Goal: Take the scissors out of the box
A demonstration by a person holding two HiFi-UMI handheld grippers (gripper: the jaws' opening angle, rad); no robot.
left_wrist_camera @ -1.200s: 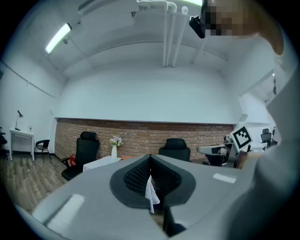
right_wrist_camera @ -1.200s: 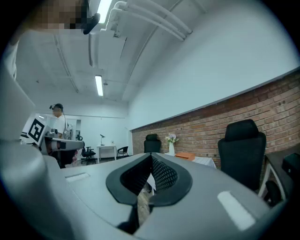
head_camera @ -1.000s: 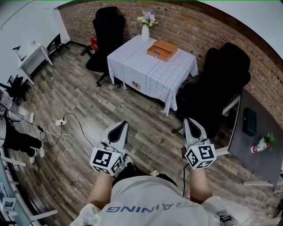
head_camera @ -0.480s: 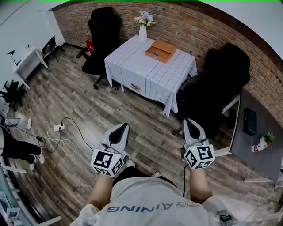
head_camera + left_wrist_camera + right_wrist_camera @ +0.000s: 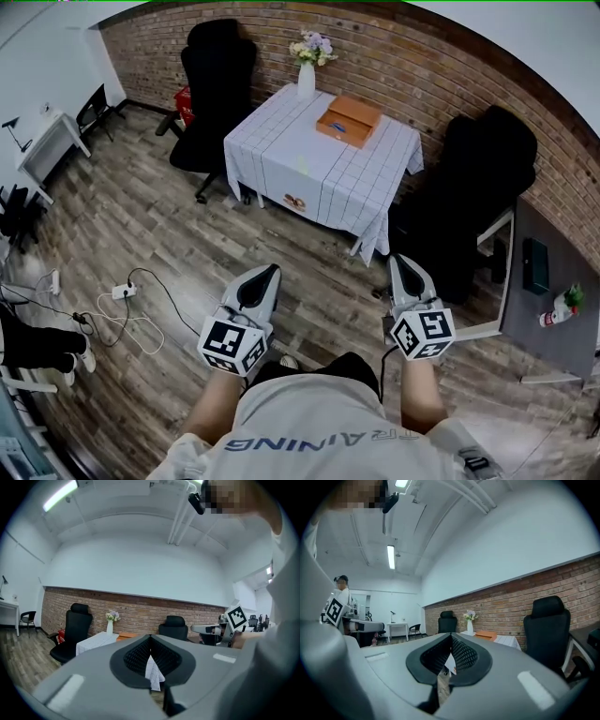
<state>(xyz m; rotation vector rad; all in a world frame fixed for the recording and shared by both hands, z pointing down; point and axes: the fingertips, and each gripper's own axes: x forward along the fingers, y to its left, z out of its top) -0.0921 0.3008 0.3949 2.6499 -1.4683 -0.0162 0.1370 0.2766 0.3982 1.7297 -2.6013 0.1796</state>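
Observation:
An orange-brown box (image 5: 349, 122) lies on a table with a white checked cloth (image 5: 319, 169) by the brick wall, far ahead of both grippers. Something small and bluish shows on the box; I cannot make out scissors. In the gripper views the box (image 5: 125, 635) (image 5: 486, 634) shows only as a thin orange edge. My left gripper (image 5: 267, 273) (image 5: 150, 638) and right gripper (image 5: 401, 261) (image 5: 451, 635) are held level in front of me over the wooden floor. Both point toward the table, both are shut, and neither holds anything.
A white vase of flowers (image 5: 307, 75) stands on the table behind the box. Black office chairs stand left (image 5: 217, 75) and right (image 5: 483, 169) of the table. A grey desk (image 5: 553, 300) is at right. A power strip and cables (image 5: 122, 292) lie on the floor at left.
Both grippers have moved forward together toward the table, staying shut. The table and box now sit slightly nearer and further right in the head view.

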